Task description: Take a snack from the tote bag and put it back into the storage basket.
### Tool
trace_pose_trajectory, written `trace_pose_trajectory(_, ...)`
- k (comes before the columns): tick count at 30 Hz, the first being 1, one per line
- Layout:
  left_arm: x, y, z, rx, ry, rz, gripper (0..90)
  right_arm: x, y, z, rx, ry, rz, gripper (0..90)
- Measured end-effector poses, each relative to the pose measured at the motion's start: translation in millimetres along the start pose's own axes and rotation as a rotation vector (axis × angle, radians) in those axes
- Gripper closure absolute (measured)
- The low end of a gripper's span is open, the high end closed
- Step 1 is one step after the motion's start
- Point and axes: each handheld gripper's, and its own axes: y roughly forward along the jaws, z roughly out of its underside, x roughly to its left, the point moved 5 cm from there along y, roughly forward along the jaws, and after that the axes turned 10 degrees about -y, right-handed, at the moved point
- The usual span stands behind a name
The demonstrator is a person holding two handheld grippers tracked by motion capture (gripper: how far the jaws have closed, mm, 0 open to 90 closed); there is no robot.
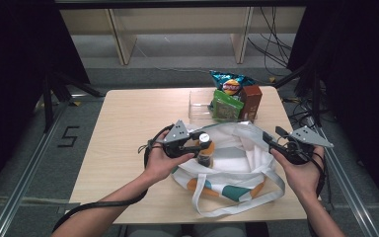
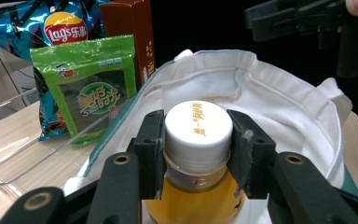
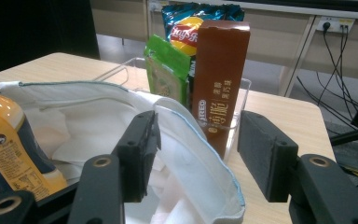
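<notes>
**Bottle clamped at the cap over an open bag**

Bottle (image 2: 196, 154), one in number, is held upright by the left gripper (image 2: 196, 154), whose two black pads are pressed against opposite sides of the white cap, above the orange drink and its label. In the high view the bottle (image 1: 206, 149) is seen at the centre of the table (image 1: 128, 123), just over the mouth of the single white cloth bag (image 1: 237, 163), at about 9 o'clock on its opening. The left gripper (image 1: 201, 143) is gripped by the person's left hand (image 1: 164, 163), entering from 7 o'clock.

The right gripper (image 3: 193, 156) is seen with its two pads spread; the bag's hemmed rim (image 3: 200, 154) runs between them, and it cannot be told whether either pad touches the cloth. In the high view this gripper (image 1: 272, 139) sits at 3 o'clock of the bag, carried by the right hand (image 1: 301, 173).

Three snacks are counted in one clear plastic tray (image 1: 197, 106) at 12 o'clock of the bag: one blue bag of crisps (image 1: 231, 83) at the back, one green packet (image 1: 225, 105) in front of it, and one brown box (image 1: 251, 101) standing upright beside them. Two white handles (image 1: 217, 205) of the bag are laid out toward 6 o'clock.
</notes>
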Motion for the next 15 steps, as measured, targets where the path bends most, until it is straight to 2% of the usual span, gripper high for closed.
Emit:
trace_pose_trajectory(3, -1.5, -1.4, -2.7, -0.01, -0.001, 0.004, 58.6, -0.1, -0.3, 0.5, 0.004, 0.001, 0.005, 47.6)
trace_pose_trajectory(5, -1.8, -3.0, -4.3, -0.014, -0.003, 0.001, 58.6, -1.4, 1.2, -0.1, -0.019, -0.013, 0.016, 47.6)
trace_pose_trajectory(8, -1.9, -5.3, -7.5, -0.024, -0.006, 0.001, 58.6, 0.5, 1.2, -0.2, -0.012, 0.003, 0.003, 47.6)
trace_pose_trajectory(10, -2.1, -7.2, -9.8, -0.03, -0.007, 0.001, 58.6, 1.3, 0.6, -0.2, -0.014, 0.01, 0.013, 47.6)
trace_pose_trajectory(15, -1.9, -11.2, -14.3, -0.047, -0.01, -0.001, 58.7, 1.3, 0.3, 0.3, -0.002, 0.008, 0.002, 47.4)
